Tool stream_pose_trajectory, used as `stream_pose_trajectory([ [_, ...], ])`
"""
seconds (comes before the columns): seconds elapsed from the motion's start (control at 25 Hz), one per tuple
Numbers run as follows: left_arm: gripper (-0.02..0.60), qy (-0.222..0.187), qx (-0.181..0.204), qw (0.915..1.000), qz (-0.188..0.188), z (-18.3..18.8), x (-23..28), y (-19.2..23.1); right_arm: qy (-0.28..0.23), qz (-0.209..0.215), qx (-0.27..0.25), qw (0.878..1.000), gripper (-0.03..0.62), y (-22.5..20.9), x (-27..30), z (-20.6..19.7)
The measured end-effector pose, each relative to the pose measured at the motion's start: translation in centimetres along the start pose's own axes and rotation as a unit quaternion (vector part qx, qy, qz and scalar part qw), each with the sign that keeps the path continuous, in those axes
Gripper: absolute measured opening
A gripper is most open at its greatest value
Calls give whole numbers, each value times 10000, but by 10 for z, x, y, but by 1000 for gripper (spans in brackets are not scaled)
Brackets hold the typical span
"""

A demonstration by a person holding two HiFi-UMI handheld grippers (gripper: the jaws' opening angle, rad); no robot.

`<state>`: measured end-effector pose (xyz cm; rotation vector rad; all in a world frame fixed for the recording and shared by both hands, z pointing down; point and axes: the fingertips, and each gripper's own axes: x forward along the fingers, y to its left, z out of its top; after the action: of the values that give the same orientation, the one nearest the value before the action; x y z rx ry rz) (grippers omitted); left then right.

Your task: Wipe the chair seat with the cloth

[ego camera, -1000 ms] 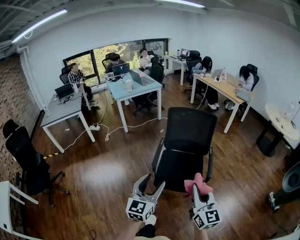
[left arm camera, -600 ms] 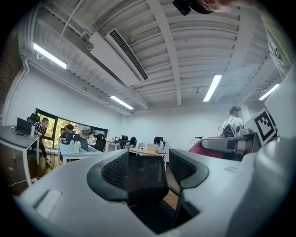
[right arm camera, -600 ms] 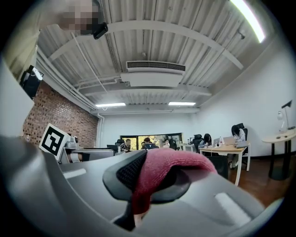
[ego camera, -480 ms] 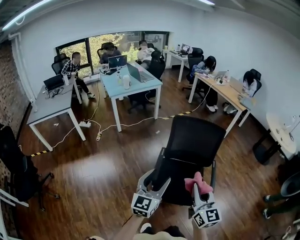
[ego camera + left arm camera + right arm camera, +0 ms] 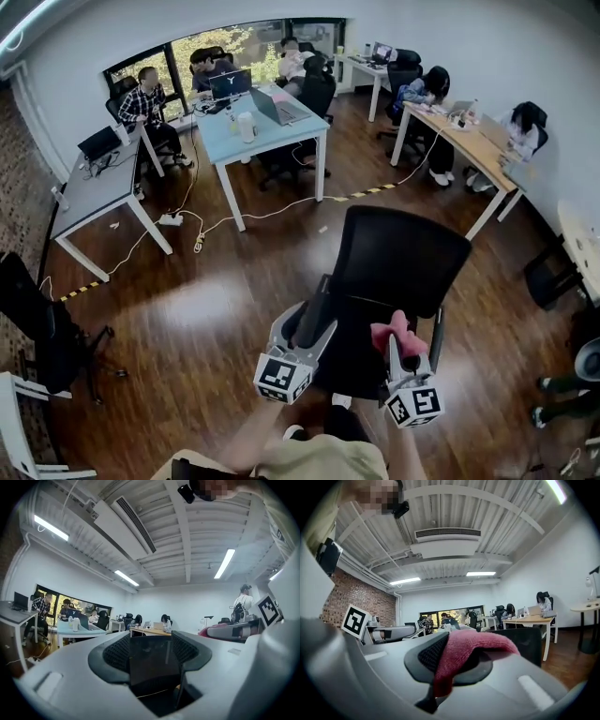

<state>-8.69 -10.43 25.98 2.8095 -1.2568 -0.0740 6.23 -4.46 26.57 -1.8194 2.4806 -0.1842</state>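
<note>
Pink terry cloth is clamped in the right gripper. In the right gripper view its jaws close narrowly on the fabric. The cloth bulges up in a soft, fuzzy hump over the black textured pads, and one fold hangs down between them.

Right arm pose: the gripper is held low in front of the person. It points forward over the right front part of the chair seat. Cloth and seat are close, but contact cannot be confirmed.

Left arm pose: the left gripper is held at the same height, pointing forward at the chair's left armrest. Its jaws stand apart. A dark, smooth chair surface shows in the gap between the pads, and no grip on it can be confirmed.

Each gripper has a grey moulded body and carries a white cube with black square markers.

Chair: black, with a broad rounded backrest, a matt seat and slim armrests. It stands on a glossy dark wood floor.
</note>
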Motion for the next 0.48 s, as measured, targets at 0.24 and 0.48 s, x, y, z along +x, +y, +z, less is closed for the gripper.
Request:
stream_pose_trajectory([
  [0.24,273,778,115,9969,50,-73,85,5,768,399,349,9956,17,-67,54,-68],
  [0.48,276,1235,-201,9921,119,-132,133,24,1542,501,592,9850,17,-103,97,-156],
])
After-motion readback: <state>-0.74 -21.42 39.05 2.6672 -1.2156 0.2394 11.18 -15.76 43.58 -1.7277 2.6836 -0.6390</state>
